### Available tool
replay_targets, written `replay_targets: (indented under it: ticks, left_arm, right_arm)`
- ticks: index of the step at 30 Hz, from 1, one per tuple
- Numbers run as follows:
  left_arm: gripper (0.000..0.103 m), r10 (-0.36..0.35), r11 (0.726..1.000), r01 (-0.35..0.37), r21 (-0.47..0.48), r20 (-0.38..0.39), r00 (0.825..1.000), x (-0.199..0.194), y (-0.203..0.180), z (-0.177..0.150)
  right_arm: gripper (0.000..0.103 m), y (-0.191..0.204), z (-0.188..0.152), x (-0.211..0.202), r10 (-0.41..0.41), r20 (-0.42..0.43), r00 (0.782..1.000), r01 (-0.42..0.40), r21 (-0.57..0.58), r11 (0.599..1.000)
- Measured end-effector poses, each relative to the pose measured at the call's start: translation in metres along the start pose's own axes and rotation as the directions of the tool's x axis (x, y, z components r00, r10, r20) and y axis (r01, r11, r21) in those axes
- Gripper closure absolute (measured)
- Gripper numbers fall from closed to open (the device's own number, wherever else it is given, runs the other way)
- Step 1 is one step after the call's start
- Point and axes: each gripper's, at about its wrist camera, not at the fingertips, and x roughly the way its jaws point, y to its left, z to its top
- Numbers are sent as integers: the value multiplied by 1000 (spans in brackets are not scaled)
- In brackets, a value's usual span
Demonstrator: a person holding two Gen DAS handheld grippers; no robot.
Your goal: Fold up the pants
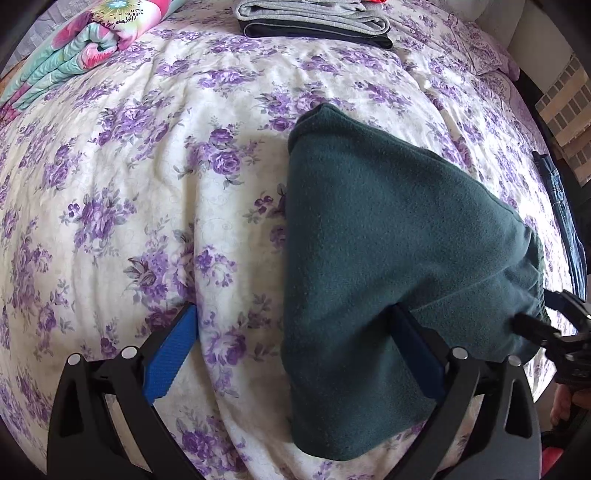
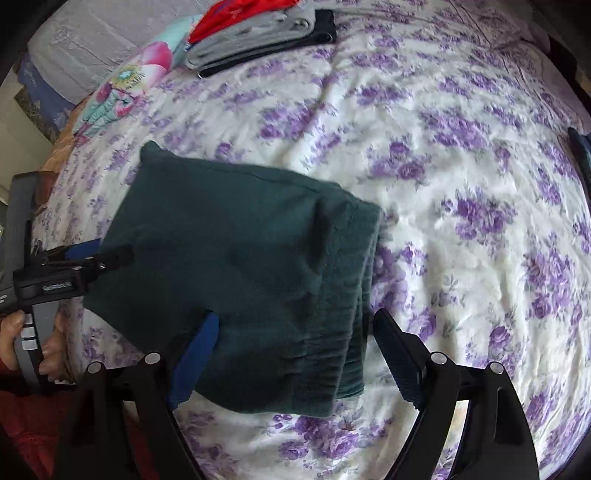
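Dark green fleece pants (image 1: 373,243) lie folded into a compact bundle on the floral bedspread (image 1: 155,177). My left gripper (image 1: 295,339) is open, hovering over the pants' left edge, with one blue pad on bare bedspread and the other over the fabric. In the right wrist view the pants (image 2: 240,266) show their elastic waistband nearest me. My right gripper (image 2: 295,343) is open, its jaws straddling the waistband end. The left gripper (image 2: 88,258) also shows at the pants' left side. Neither gripper holds cloth.
A stack of folded clothes, grey over black (image 1: 314,18), lies at the far edge of the bed, with a red item on it in the right wrist view (image 2: 236,14). A rolled colourful floral blanket (image 1: 85,48) lies far left. Dark blue cloth (image 1: 565,214) hangs at the right edge.
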Motion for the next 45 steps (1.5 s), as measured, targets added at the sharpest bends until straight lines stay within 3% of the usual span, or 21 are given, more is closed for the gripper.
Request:
replay_targets:
  ticks: [5,9,14,17,20,23,26,29,35,38,40,42,45]
  left_arm:
    - [4,-11,1000,11,14,19,1000,-4,2,-3]
    - [4,-15,1000,13,25,70,997,-20,15,-10]
    - [4,-70,996,75,-55,95,993,-36,65,-30]
    - [4,-66,988,77,-130,89,994,-40,99,-43]
    - [5,-130,970,144,-195,81,988,-38,125,-51]
    - [5,-144,966,161,-204,92,985,-43,124,-46]
    - [5,-192,957,212,-196,119,974,-47,114,-29]
    - [5,-166,976,184,-116,146,975,-50,84,6]
    - [5,-77,990,66,126,87,993,-23,4,68]
    - [5,58,977,-75,200,85,995,6,-14,83]
    - [4,94,976,-99,196,35,995,26,-8,91]
    - [4,56,990,-56,128,1,998,34,7,96]
    - [4,46,999,-46,-1,-10,999,26,29,98]
  right_arm:
    - [14,2,-3,-6,-11,20,1000,11,29,1000]
    - [14,3,-2,-28,-4,101,995,-4,87,996]
    - [14,8,0,-56,35,225,974,-88,228,970]
    - [14,35,0,-65,62,284,957,-129,222,967]
    - [14,71,-4,-57,50,247,968,-85,132,988]
    - [14,106,-11,-43,-17,173,985,30,-73,997]
    - [14,131,-18,-33,-62,172,983,109,-283,953]
    - [14,141,-14,-26,-38,185,982,112,-409,906]
    - [14,143,0,-29,115,215,970,5,-488,873]
    - [14,154,7,-27,206,203,957,-64,-545,836]
    - [14,165,9,-12,229,129,965,-109,-597,795]
    - [14,169,8,13,204,-2,979,-163,-609,776]
    - [14,166,2,15,205,-2,979,-158,-647,746]
